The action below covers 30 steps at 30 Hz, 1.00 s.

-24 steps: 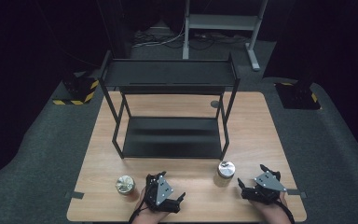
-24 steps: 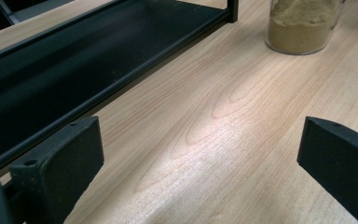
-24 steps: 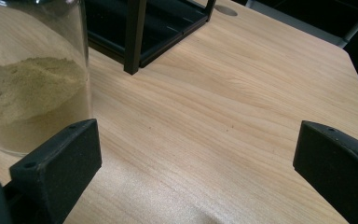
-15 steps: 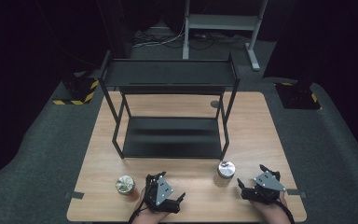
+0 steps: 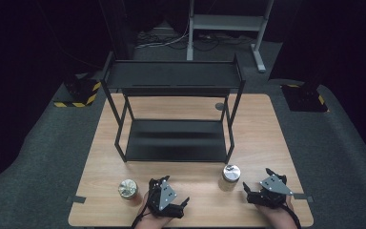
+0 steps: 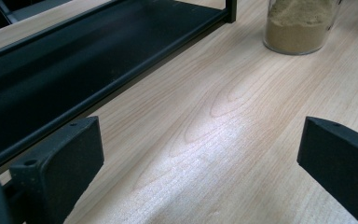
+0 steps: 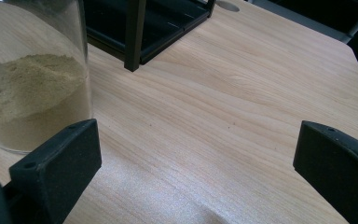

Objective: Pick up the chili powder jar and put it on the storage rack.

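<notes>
High view, silver-lidded jar upright, right tongs beside, agape

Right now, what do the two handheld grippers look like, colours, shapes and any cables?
Both are black. The left gripper and the right gripper each carry a grey three-cornered plate on top with small dark holes. In the gripper views, the jaws are matte black blocky pads with slanted faces and a small screw hole near the top. A thin black cable trails from each toward the table's near edge. No sleeves are visible.
</notes>
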Motion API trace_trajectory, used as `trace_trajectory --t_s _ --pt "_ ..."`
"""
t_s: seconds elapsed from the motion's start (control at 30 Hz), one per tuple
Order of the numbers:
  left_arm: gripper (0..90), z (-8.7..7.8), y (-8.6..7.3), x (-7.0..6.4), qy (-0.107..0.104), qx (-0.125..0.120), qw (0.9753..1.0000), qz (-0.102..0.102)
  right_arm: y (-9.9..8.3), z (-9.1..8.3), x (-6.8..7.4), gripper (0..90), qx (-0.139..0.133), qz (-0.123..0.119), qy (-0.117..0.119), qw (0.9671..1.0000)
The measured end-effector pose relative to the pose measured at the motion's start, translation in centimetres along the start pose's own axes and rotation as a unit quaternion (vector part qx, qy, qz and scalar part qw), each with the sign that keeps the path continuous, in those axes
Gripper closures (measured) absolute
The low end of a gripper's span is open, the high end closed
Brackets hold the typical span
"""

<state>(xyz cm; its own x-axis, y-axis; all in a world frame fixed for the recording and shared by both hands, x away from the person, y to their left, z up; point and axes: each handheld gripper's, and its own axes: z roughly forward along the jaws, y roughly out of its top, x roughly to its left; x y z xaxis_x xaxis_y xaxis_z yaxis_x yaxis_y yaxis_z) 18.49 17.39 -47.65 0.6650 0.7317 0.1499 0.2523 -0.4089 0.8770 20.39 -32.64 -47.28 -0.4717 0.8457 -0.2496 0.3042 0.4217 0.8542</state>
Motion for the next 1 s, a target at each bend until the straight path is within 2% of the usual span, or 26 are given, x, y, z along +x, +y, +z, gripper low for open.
trace_trajectory --t_s 0.37,0.77,1.0 --pt "0.5 -0.3 0.2 -0.1 -0.012 -0.005 0.9999 -0.006 0.0 0.0 -0.2 0.0 0.000 0.007 0.002 1.0000" --pt "0.5 -2.0 1.4 -1.0 -0.024 -0.046 0.9986 0.003 -0.1 0.0 -0.3 0.0 -0.002 0.010 0.002 0.9999" --pt "0.5 -3.2 2.0 -1.2 -0.024 -0.069 0.9973 0.004 -0.1 0.0 -0.3 0.0 -0.003 0.010 0.003 0.9999"
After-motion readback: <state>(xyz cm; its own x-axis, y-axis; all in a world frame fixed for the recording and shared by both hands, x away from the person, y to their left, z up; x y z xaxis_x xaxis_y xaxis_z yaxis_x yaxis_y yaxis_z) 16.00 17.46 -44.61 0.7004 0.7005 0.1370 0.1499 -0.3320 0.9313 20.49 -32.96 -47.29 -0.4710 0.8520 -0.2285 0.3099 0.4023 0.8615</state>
